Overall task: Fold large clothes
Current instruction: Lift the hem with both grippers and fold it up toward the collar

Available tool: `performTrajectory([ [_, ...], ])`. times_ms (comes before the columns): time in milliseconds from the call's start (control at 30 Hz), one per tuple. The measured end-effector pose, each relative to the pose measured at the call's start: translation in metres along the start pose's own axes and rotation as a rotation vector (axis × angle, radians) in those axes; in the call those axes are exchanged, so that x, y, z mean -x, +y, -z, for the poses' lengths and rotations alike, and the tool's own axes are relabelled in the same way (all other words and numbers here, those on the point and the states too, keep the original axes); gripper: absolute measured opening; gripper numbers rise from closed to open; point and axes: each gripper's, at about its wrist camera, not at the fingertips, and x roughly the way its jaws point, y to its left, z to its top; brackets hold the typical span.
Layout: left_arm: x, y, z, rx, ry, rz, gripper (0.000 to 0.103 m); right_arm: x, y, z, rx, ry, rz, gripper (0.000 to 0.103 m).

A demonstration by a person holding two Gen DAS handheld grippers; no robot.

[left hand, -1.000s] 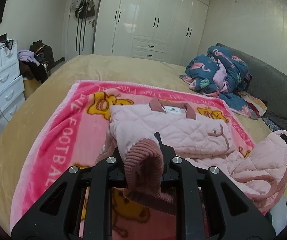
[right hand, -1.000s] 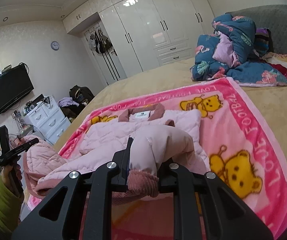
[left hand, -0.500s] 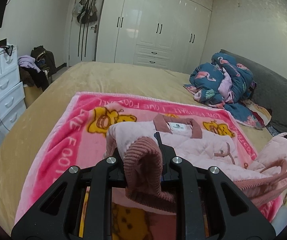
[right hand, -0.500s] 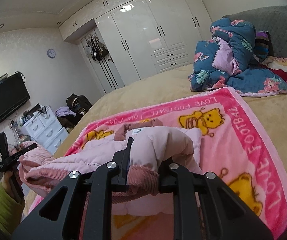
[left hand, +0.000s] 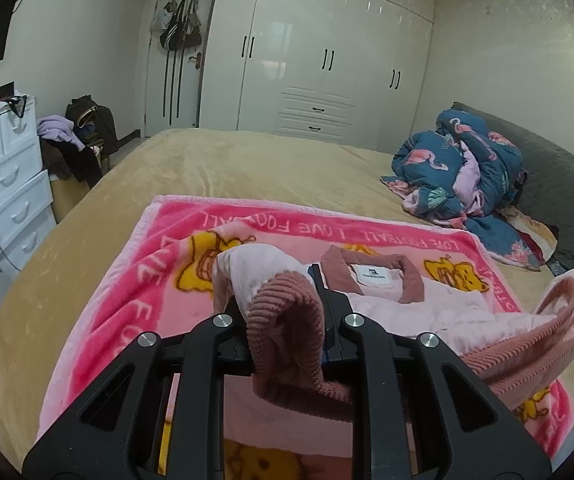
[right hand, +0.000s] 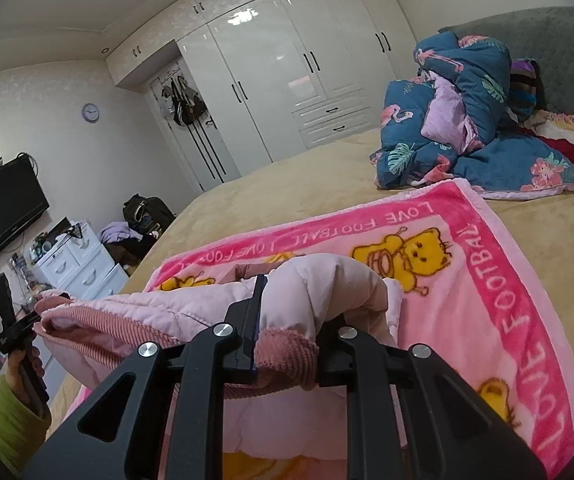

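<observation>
Hem-to-collar fold under way: I hold left gripper [left hand: 285,312] and right gripper [right hand: 287,320] clamped on jacket [left hand: 439,308] hem, above blanket [left hand: 135,280] near edge. Next, carry hem toward far edge.

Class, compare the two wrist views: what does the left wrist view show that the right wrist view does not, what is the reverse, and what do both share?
Only the left wrist view shows the jacket's collar label.

Only the right wrist view shows the whole television, a hand in a green sleeve, and the left tool seen from outside.

Both show the pink jacket, each tool shut on its ribbed hem, the pink blanket, the wardrobe and the blue quilt.
</observation>
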Motion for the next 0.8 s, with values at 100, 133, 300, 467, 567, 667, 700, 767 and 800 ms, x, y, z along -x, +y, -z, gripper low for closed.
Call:
performTrajectory([
  [100,-0.011,0.001,-0.001,-0.015,0.004,-0.011,0.012,-0.011,-0.005,-0.002,-0.012,0.013,0.012,0.017],
  [133,-0.015,0.002,-0.001,-0.02,0.007,-0.015,0.012,-0.015,-0.005,-0.002,-0.009,0.019,0.019,0.017],
  [300,-0.036,0.006,0.0,-0.02,0.022,-0.027,0.012,-0.033,-0.012,-0.004,-0.013,0.041,0.024,0.017],
  [467,-0.057,0.008,0.002,-0.023,0.04,-0.039,0.014,-0.052,-0.03,-0.006,-0.091,0.064,0.013,0.019],
  [567,-0.069,0.007,0.004,-0.028,0.054,-0.047,0.014,-0.062,-0.04,-0.007,-0.15,0.076,-0.006,0.023],
  [667,-0.08,0.007,0.007,-0.033,0.068,-0.056,0.014,-0.07,-0.042,-0.007,-0.162,0.088,-0.009,0.025],
  [700,-0.082,0.008,0.008,-0.033,0.071,-0.058,0.014,-0.073,-0.042,-0.008,-0.163,0.093,-0.01,0.026],
  [767,-0.086,0.01,0.009,-0.032,0.078,-0.062,0.014,-0.075,-0.042,-0.008,-0.176,0.095,-0.033,0.035],
  [800,-0.09,0.01,0.01,-0.028,0.082,-0.061,0.014,-0.075,-0.043,-0.009,-0.186,0.092,-0.049,0.04],
])
